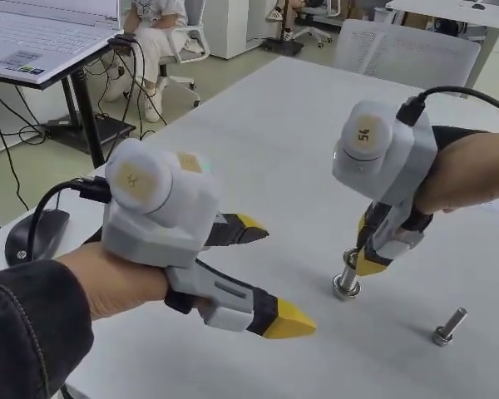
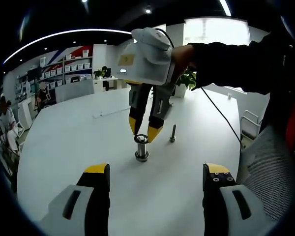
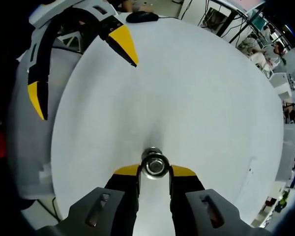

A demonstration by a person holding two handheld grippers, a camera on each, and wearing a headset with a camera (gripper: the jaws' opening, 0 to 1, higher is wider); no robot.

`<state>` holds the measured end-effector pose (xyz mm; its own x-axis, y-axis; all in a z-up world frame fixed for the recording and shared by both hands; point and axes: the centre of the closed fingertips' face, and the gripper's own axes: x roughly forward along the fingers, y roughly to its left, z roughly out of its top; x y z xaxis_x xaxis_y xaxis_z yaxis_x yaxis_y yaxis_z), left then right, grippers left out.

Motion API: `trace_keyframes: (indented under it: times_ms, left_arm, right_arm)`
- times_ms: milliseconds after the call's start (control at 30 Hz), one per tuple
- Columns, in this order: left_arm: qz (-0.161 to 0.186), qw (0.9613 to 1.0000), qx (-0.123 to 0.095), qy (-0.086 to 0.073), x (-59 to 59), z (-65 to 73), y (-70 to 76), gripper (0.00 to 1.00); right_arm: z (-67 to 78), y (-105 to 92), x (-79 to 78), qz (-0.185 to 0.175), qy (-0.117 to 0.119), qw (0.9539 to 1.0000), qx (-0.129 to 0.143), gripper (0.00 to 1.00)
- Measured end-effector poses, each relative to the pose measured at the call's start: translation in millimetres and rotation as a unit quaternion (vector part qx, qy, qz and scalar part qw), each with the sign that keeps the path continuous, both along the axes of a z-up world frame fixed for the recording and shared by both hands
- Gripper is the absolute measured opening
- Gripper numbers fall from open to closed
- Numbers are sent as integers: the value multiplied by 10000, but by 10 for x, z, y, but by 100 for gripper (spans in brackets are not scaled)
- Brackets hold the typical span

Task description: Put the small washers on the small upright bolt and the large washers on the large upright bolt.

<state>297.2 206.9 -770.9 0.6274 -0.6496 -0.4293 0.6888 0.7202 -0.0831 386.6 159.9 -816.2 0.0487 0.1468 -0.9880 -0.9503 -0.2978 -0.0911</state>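
Left claw [image 1: 274, 273]: held above the white tabletop [image 1: 274, 141], jaws wide apart and empty. Right claw [image 3: 155, 172]: pointed downward, jaws drawn narrow about the top of the large upright bolt [image 1: 347, 278] standing on the tabletop; whether they pinch anything cannot be told. The small upright bolt [image 1: 449, 326] stands near the large one, apart from both claws.
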Motion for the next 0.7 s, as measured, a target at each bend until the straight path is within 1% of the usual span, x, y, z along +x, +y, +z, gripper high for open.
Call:
trace_keyframes:
  times_ms: [400, 700]
  left_arm:
    - [5, 10000, -3, 21, -1, -21, -3, 77]
    - [-5, 10000, -5, 31, -16, -30, -14, 77]
  right_arm:
    - [-135, 0, 28, 17, 38, 10000, -73, 24]
    - [-221, -14, -1, -31, 81, 9999, -112, 24]
